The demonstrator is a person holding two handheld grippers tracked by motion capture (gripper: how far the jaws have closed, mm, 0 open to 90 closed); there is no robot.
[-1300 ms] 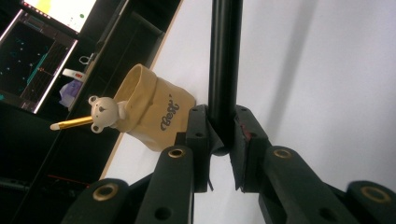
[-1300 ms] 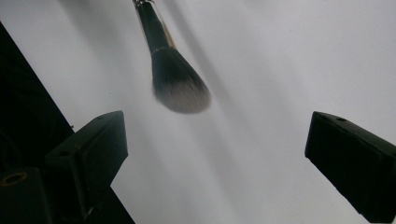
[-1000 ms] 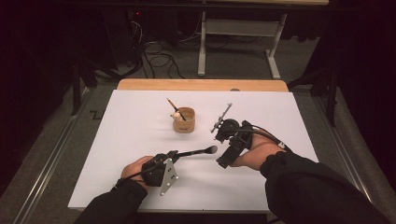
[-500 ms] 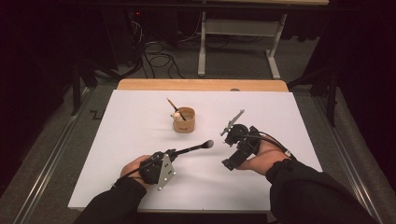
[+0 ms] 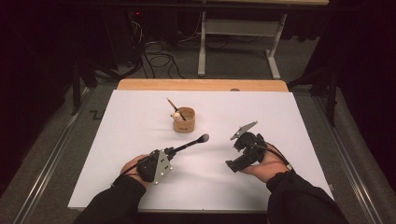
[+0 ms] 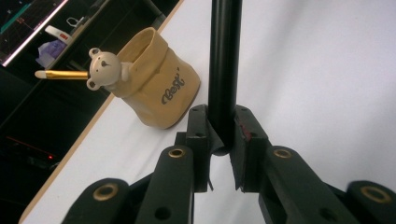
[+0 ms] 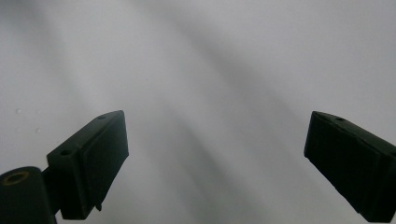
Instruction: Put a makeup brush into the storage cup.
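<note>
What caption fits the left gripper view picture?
Left hand-held gripper clamps a black brush handle beside a tan bear-faced cup.

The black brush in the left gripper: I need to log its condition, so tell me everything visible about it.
The black brush has a slim, glossy round handle and a dark rounded head. The left gripper is shut on its handle end. It slants up off the white table, pointing toward the tan bear pot, not touching it.

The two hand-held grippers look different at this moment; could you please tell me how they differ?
The left hand-held gripper is shut on a black brush; the right hand-held gripper stands wide open with nothing between its jaws. The left points toward the tan cup; the right faces bare white table. Both sit low over the table's near half.
</note>
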